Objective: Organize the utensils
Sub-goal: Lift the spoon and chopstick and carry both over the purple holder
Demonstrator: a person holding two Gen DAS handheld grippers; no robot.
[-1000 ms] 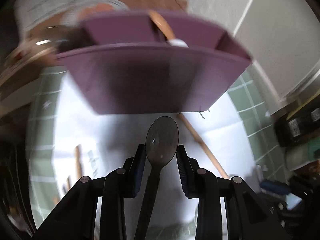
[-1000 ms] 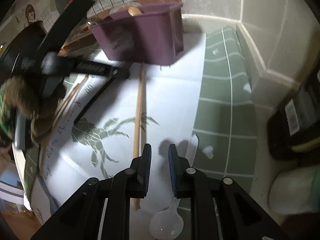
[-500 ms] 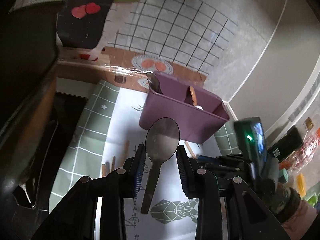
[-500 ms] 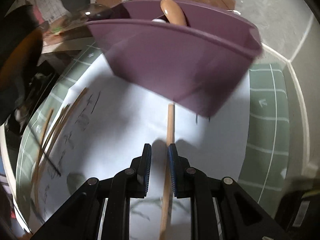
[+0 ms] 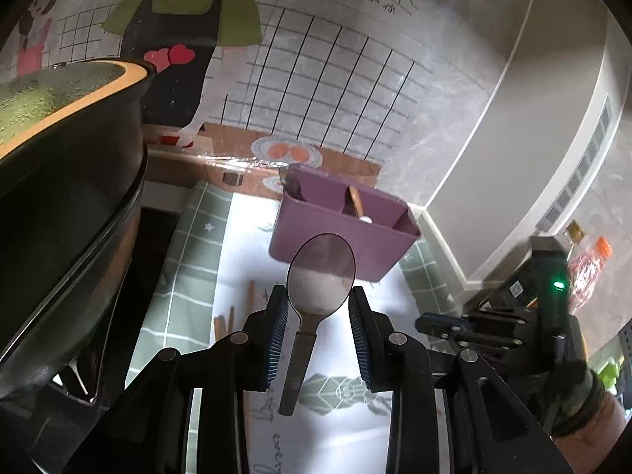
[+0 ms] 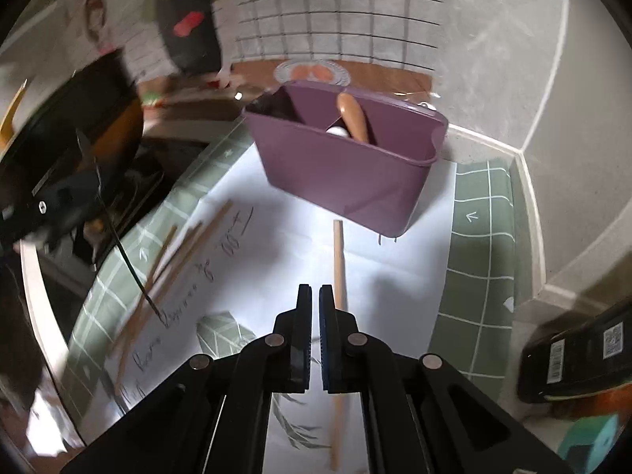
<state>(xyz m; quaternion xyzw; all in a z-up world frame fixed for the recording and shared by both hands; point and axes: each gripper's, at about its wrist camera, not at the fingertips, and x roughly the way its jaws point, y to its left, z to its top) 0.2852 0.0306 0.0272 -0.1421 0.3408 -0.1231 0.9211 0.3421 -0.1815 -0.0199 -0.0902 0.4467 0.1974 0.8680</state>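
Note:
A metal spoon sits bowl-up between the pads of my left gripper, which is shut on it, its handle hanging down toward the mat. Beyond it stands the purple divided organizer, with a wooden spoon and a white utensil tip in its middle compartment. My right gripper hovers in front of the organizer, shut with nothing between its jaws. One wooden chopstick lies on the paper just right of its fingers. Several more chopsticks lie to the left.
A white printed paper mat covers a green checked mat. A large black pot looms at the left. A dark labelled pack sits at the right edge. The wall corner stands right behind the organizer.
My left gripper has pulled back and up from the organizer, with the spoon still in it. The right gripper's narrow gap has closed, and it has moved from over a white spoon toward the organizer.

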